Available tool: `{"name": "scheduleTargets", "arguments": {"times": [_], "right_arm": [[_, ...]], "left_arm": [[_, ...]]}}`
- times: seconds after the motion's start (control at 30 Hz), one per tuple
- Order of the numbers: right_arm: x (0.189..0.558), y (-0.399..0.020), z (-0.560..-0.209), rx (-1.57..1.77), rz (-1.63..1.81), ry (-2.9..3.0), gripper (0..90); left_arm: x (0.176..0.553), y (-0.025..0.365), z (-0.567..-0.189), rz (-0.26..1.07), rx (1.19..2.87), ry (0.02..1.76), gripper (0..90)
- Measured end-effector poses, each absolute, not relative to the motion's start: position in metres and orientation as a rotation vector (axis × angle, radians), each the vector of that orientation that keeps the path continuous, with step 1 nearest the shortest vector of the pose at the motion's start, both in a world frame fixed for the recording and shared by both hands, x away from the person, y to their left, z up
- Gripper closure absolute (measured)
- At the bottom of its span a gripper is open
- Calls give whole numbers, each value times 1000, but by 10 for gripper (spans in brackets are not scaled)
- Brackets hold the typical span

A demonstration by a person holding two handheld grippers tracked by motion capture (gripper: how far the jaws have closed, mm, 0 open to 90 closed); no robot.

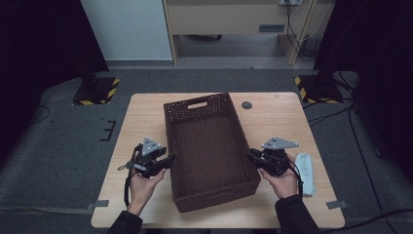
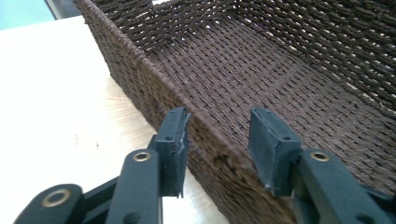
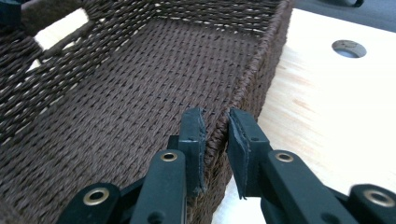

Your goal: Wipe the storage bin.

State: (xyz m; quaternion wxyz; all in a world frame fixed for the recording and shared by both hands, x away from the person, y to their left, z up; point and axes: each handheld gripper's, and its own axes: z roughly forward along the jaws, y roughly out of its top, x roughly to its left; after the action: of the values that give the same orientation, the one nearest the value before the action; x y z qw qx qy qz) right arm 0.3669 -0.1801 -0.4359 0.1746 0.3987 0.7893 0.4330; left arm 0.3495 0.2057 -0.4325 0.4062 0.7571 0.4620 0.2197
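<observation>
Brown woven basket [image 1: 209, 146]: light, stiff-rimmed, rough, best lifted by both long walls. My left tool [image 2: 217, 140] straddles 1 rim, spread; my right tool [image 3: 215, 140] pinches the other.

The dark brown woven rectangular basket [image 1: 209, 151] sits in the middle of the light wooden table [image 1: 141, 117], its long sides running away from the person. The left gripper [image 1: 168, 160] is at the basket's left wall, one jaw outside it and one inside. The right gripper [image 1: 252, 156] is at the right wall, its jaws on either side of the rim. A pale folded cloth [image 1: 305, 171] lies on the table just right of the right gripper. A small round hole [image 1: 247, 105] sits in the tabletop beyond the basket's far right corner.
</observation>
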Motion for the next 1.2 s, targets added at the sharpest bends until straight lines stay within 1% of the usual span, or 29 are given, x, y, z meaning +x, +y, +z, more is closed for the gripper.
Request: {"name": "scheduleTargets", "arguments": {"times": [0.1, 0.17, 0.2, 0.23, 0.33, 0.4, 0.53, 0.6, 0.7, 0.77, 0.9, 1.0, 1.2], "right_arm": [[358, -179, -436, 1122, 1252, 2260, 742], [355, -177, -434, 1116, 1249, 2283, 733], [355, -177, -433, 1104, 1244, 2281, 727], [356, -177, -432, 1098, 1263, 2266, 696], [359, -177, -431, 1102, 1288, 2214, 633], [362, -176, -432, 1101, 1289, 2186, 614], [370, -173, -439, 1130, 1305, 2176, 601], [372, -172, -442, 1135, 1320, 2183, 617], [371, -169, -443, 1130, 1331, 2195, 697], [369, -168, -441, 1124, 1308, 2202, 713], [364, -168, -440, 1128, 1322, 2212, 716], [361, -167, -439, 1113, 1307, 2227, 709], [360, -177, -429, 1114, 1356, 2135, 591]], "left_arm": [[342, 205, -434, 546, 1913, 1158, 538], [341, 203, -436, 560, 1929, 1162, 544], [341, 202, -437, 578, 1944, 1169, 555], [342, 202, -438, 588, 1948, 1173, 589], [347, 207, -436, 563, 1942, 1167, 620], [352, 209, -437, 559, 1924, 1178, 650], [362, 213, -439, 568, 1907, 1189, 674], [361, 213, -439, 563, 1905, 1189, 661], [355, 213, -438, 561, 1925, 1172, 621], [351, 212, -437, 565, 1943, 1157, 604], [346, 209, -439, 578, 1974, 1162, 578], [348, 208, -445, 573, 1999, 1175, 597], [351, 209, -448, 571, 1995, 1189, 618]]}}
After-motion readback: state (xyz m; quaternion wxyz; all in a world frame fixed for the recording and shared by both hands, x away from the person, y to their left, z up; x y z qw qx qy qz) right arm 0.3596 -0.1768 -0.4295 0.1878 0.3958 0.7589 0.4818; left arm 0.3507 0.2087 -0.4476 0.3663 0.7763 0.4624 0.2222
